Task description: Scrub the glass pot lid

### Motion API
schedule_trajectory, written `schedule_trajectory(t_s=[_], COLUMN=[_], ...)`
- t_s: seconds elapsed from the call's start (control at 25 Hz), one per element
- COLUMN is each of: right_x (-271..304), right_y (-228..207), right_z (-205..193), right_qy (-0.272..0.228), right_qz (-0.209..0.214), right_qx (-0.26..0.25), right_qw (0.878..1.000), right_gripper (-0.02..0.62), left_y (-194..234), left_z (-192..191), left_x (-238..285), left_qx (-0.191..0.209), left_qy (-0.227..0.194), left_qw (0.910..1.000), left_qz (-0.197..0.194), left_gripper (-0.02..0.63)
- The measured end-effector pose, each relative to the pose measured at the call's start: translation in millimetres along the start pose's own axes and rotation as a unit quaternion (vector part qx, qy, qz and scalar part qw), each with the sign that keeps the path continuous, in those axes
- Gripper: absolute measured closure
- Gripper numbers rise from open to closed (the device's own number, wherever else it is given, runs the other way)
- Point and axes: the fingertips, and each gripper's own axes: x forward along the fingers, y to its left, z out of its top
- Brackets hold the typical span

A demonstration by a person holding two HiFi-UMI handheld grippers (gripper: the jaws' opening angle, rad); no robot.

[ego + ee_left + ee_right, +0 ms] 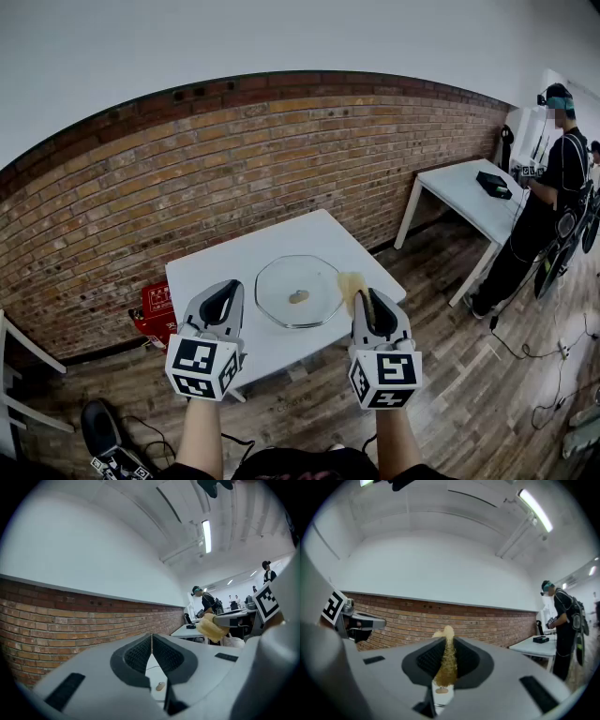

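The glass pot lid (298, 291), flat near the front edge of the counter (211, 267), looks slippery and fragile, best steadied at its rim, while the left claw (228, 285) is pressed together empty and the right claw (367, 296) pinches a sponge (351, 283).

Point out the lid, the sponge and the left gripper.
lid (299, 296), head view, on its centre knob.
sponge (351, 284), head view, on the end sticking out of the jaws.
left gripper (151, 639), left gripper view, where its shut jaws meet.
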Motion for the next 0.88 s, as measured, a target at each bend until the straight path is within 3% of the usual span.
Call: schedule_trajectory(t_s=[0.44, 0.88], right_x=[3.3, 1.8], right_y=[-3.5, -33.6], right_z=[0.9, -6.4], right_qy=[-0.005, -0.002], right_qz=[0.006, 0.004], right_qx=[0.000, 0.016], right_qw=[1.000, 1.000], right_gripper=[0.540, 0.539], left_y=[-2.6, -26.6], left_z=[1.3, 0.6], left_x=[3.5, 13.0], left_qx=[0.002, -0.003], left_qy=[0.000, 0.008], left_qw=[1.0000, 0.9998], left_qz=[0.004, 0.016], left_gripper=[0.591, 0.591])
